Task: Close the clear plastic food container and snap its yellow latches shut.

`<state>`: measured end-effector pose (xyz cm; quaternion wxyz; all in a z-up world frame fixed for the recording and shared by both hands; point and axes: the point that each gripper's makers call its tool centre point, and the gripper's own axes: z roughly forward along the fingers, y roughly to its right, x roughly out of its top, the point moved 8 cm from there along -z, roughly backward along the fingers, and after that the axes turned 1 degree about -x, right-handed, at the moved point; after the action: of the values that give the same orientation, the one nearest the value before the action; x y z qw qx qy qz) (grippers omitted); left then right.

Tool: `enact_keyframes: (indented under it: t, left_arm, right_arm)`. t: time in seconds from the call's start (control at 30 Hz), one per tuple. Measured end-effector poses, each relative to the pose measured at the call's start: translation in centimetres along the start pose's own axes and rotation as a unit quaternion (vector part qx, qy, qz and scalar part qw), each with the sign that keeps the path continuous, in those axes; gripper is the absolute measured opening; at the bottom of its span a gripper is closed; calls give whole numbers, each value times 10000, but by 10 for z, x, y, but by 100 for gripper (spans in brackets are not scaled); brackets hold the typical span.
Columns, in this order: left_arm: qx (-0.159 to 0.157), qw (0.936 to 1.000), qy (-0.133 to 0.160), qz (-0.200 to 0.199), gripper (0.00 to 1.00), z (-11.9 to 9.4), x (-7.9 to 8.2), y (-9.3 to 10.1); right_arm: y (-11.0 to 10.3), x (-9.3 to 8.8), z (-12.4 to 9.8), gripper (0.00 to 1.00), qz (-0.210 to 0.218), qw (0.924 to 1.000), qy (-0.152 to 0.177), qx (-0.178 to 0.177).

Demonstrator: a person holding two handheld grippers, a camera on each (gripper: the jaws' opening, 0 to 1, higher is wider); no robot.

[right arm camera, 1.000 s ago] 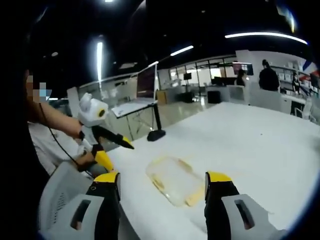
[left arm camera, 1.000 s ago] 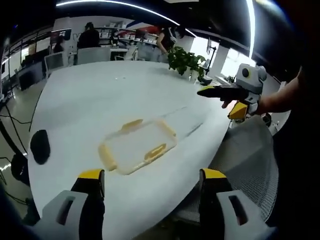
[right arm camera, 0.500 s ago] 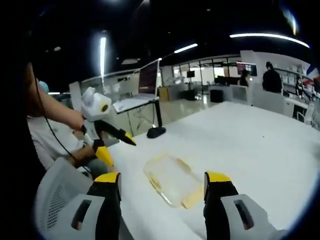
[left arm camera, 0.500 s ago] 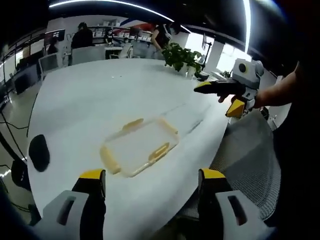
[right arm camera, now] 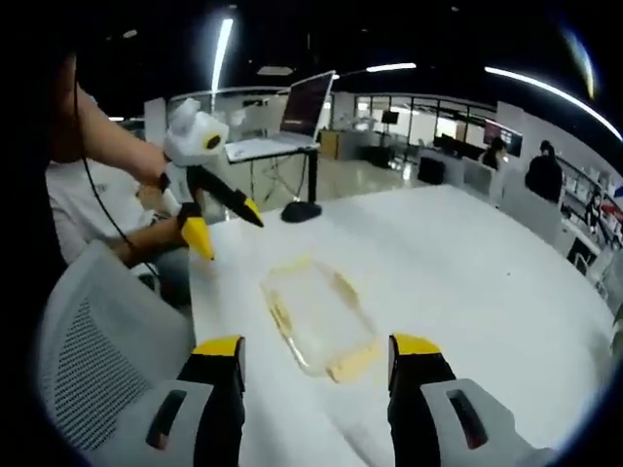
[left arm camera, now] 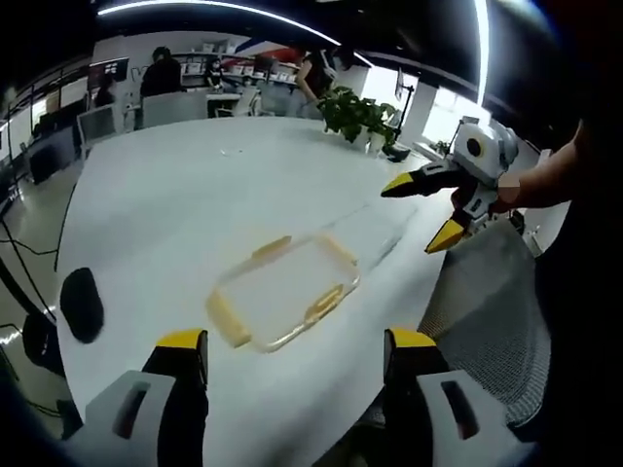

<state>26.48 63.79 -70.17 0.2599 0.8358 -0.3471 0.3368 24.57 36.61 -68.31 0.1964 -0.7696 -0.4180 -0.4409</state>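
Your food container (left arm camera: pixel 284 292) lies flat on the table (left arm camera: pixel 165 204), near the edge closest to you, between your two grippers. Your left gripper (left arm camera: pixel 292 365) hangs just short of it, jaws spread apart to either side. Your right gripper (left arm camera: pixel 421 209) comes in from the right, above the table's edge, jaws parted too. Behind the container the table stretches away to a potted plant (left arm camera: pixel 358 117) at its far side. A mesh chair (right arm camera: pixel 102 350) sits just off the near edge
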Motion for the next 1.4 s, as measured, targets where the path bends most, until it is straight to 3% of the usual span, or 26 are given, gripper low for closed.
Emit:
enact_keyframes:
  t: [0.17,0.53,0.6,0.9,1.4]
  left_arm:
    - [-50,9999,58,101,71,1,3,-6]
    - [-149,9995,-189,185,72,8,4,-19]
    - [-163,9994,-219,222,72,11,5,-22]
    - [-305,9986,-263,356,71,19,12,-23]
    - [-479,9959,-514,565,70,22,11,-29]
  right_arm:
    - [6,0,3,58,-39,10000,-42,-10]
    - [16,1,10,58,-216,9995,-194,75]
    - [17,-2,13,57,-294,9985,-436,154]
    - [23,9,22,58,-365,9986,-276,269]
    - [22,-1,22,57,-575,9953,-583,526]
